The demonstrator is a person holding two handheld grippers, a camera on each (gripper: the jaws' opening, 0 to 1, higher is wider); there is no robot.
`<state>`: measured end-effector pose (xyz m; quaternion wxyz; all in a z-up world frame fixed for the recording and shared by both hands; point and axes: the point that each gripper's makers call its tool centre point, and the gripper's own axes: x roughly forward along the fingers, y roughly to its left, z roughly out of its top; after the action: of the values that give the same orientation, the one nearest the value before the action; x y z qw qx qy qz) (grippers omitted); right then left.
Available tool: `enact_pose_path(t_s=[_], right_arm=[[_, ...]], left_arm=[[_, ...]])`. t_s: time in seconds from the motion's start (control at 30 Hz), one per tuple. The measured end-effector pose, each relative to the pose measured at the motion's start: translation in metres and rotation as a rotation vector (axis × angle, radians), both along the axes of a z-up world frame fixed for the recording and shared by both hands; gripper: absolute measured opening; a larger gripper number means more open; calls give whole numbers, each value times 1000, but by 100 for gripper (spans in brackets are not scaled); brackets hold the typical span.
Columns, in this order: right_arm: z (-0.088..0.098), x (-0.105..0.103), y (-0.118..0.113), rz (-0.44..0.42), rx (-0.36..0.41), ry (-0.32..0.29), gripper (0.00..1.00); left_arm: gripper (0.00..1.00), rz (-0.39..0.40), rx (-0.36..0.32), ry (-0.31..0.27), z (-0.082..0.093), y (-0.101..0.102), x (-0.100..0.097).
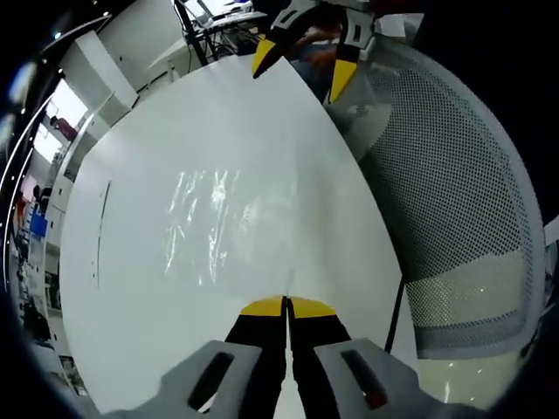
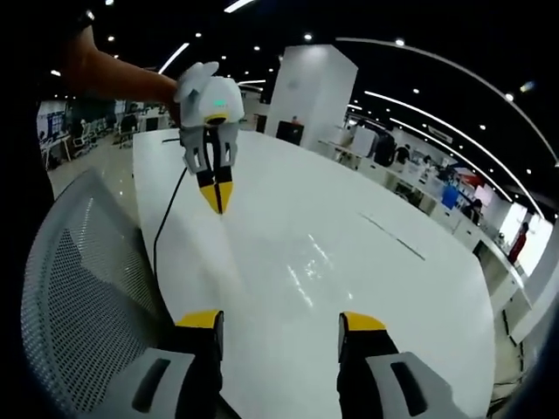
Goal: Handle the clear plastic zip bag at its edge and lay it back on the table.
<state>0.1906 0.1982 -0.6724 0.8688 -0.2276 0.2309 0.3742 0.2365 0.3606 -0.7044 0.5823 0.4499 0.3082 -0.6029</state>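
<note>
The clear plastic zip bag [image 1: 210, 229] lies flat on the white desk [image 1: 131, 175], out toward the middle of the top and well in from every edge; in the left gripper view it reads as a crinkled, glinting sheet, and in the right gripper view only a faint patch of shine [image 2: 307, 266] marks it, so its outline there is hard to trace. The left gripper [image 1: 286, 305] sits low over the desk just short of the bag's near edge, its yellow-tipped jaws pressed together with nothing visibly between them — whether the tips touch the bag's edge cannot be told. The same gripper appears in the right gripper view [image 2: 217, 197], held by a person's hand [image 2: 175, 87], pointing down at the desk near its edge with its jaws together. The right gripper [image 2: 281, 321] has its jaws set wide apart and empty, hovering at the desk edge beside a white mesh chair [image 2: 83, 288]; in the left gripper view it shows at the far side of the desk [image 1: 306, 65], jaws spread, next to the chair's mesh back [image 1: 454, 192]. A dark cable [image 2: 164, 229] runs along the desk edge near the chair.
</note>
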Motion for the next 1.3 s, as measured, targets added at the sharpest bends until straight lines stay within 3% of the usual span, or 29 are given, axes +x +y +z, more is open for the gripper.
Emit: enact_pose_path(t_s=[0.17, 0.4, 0.67, 1.3], right_arm=[[1, 2, 8, 32, -8, -7, 47], [0, 1, 23, 82, -9, 0, 34], [-3, 0, 32, 116, -9, 7, 31], [-10, 8, 59, 208, -47, -4, 13]], left_arm=[[0, 11, -9, 4, 5, -3, -4], [0, 8, -8, -11, 9, -4, -7], [0, 27, -7, -33, 14, -4, -8], [0, 76, -27, -51, 24, -12, -11]])
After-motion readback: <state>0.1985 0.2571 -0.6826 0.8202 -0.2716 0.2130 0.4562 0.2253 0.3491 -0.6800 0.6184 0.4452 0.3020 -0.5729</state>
